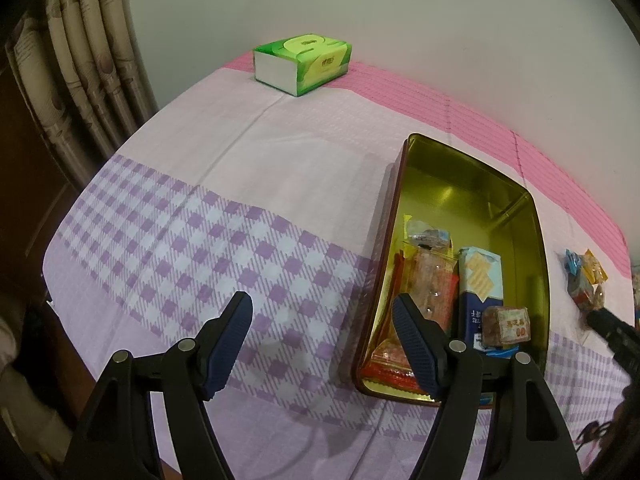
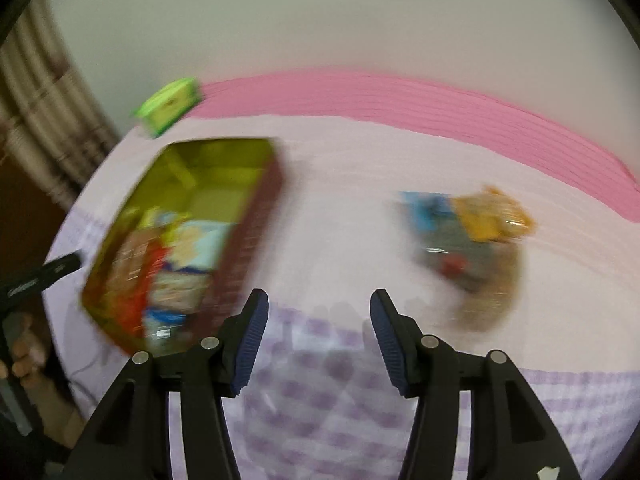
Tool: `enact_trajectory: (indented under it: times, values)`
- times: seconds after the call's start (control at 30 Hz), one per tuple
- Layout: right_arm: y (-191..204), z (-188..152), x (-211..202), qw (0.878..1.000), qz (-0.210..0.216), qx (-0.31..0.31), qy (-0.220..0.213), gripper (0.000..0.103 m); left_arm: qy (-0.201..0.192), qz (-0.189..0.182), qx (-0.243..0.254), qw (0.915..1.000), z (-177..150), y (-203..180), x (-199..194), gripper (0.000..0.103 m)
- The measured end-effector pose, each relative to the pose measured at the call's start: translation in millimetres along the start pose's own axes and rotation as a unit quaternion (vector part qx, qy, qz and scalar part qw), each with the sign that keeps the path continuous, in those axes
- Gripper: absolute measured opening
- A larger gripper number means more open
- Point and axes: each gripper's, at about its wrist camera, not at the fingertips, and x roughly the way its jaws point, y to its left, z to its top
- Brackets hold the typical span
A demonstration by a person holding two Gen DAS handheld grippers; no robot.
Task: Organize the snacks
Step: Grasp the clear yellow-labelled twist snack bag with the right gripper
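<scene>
So both grippers' fingers are apart, empty: left gripper (image 1: 322, 334) beside the gold rectangular snack tin (image 1: 538, 240), right gripper (image 2: 316, 330) near loose wrapped snacks (image 2: 472, 240).

A room in a home. A cotton cloth in pink stripes and lilac-and-white checks (image 1: 208, 184) covers the surface against a plain pale wall (image 1: 400, 20); pleated patterned beige curtains (image 1: 92, 68) hang left, beside a green soft-pack of tissues (image 1: 302, 64).
</scene>
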Motion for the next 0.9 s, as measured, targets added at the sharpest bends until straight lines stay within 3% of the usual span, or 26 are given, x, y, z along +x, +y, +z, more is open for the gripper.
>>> enact_trajectory:
  times: [0.23, 0.53, 0.9]
  values:
    - [-80, 10, -2, 0.994, -0.054, 0.093, 0.006, 0.054, 0.001, 0.001, -0.001, 1.0000, 0, 0, 1, 0.073]
    - [-120, 11, 26, 0.986, -0.053, 0.154, 0.023, 0.055, 0.001, 0.007, 0.004, 1.0000, -2, 1, 3, 0.073]
    - [-117, 2, 35, 0.991, -0.088, 0.103, 0.014, 0.055, 0.000, 0.021, 0.031, 0.9993, -7, -11, 9, 0.073]
